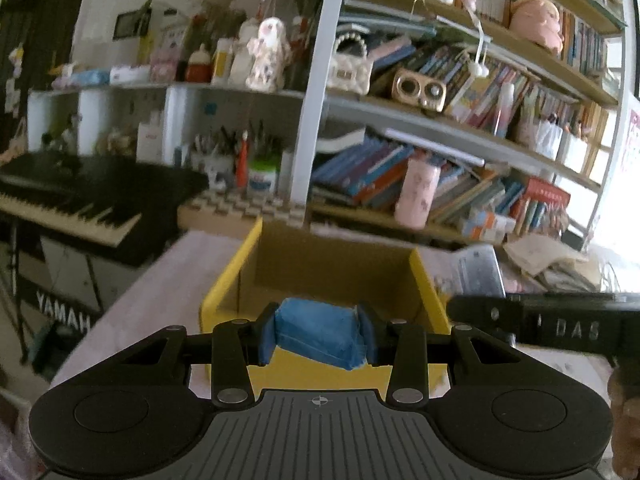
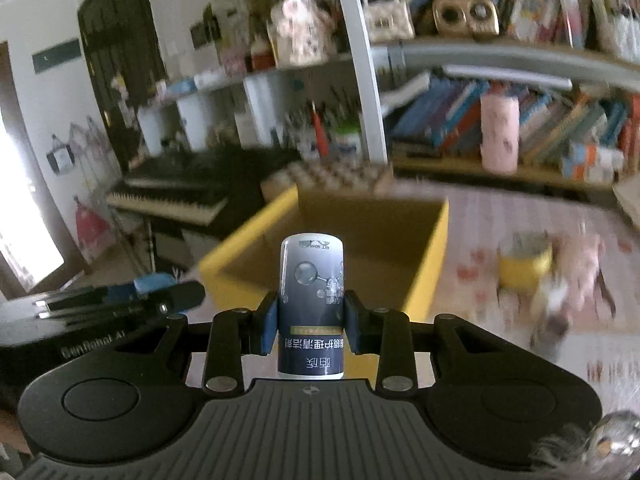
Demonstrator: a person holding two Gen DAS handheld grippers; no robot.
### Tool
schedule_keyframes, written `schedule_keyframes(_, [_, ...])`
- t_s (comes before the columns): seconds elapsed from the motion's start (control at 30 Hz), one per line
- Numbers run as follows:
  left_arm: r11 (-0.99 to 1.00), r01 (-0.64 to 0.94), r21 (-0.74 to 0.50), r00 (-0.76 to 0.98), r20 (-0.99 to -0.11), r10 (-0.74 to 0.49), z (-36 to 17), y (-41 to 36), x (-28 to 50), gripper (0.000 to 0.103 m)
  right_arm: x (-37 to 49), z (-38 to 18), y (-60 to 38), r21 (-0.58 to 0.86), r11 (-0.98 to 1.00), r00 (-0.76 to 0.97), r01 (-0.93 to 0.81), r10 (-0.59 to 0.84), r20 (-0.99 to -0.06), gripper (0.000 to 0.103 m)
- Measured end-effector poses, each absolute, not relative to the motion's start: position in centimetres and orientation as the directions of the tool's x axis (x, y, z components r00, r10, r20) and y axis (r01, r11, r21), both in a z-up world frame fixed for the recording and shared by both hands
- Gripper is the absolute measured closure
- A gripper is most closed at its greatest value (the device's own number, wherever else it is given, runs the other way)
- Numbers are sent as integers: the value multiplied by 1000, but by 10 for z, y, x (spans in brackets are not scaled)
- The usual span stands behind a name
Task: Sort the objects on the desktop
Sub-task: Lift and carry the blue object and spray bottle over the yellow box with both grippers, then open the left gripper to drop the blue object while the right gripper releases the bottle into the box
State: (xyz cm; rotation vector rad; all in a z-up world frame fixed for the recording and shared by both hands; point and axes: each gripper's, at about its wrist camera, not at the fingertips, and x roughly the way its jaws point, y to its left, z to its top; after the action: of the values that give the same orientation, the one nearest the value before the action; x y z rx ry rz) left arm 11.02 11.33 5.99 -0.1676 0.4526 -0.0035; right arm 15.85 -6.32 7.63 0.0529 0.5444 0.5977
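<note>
My left gripper is shut on a blue packet and holds it over the near edge of an open yellow cardboard box. My right gripper is shut on a small dark bottle with white Chinese lettering, held upside down just in front of the same yellow box. The right gripper's black body shows at the right of the left wrist view. The left gripper's body shows at the left of the right wrist view, with the blue packet in it.
The box stands on a pink patterned tablecloth. A small yellow cup and blurred small items lie to its right. A pink bottle, bookshelves and a checkered block stand behind. A Yamaha keyboard is at the left.
</note>
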Motion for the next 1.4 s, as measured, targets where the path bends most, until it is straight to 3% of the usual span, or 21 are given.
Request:
schedule_keyframes(0.27, [994,-27,-109,914,-405,-20,68,111,179,64,241,95,-53,154,826,720,-541,551,-421,72])
schedule_keyframes(0.7, [999,19,31,793,-609,4,6,89,272,64,341,19,-6,23,790,575,-613,466,-672,72])
schedule_keyframes(1.1, [999,20,32,710,-704,8,-24,88,285,63,355,-16,7,-32,731,487,-682,422,-765,72])
schedule_keyframes(1.23, [999,20,31,715,-700,7,-23,89,285,57,358,-16,8,-31,729,481,-684,419,-770,72])
schedule_keyframes(1.4, [999,10,40,727,-687,20,-20,90,280,33,358,-12,6,-29,740,497,-672,422,-758,70])
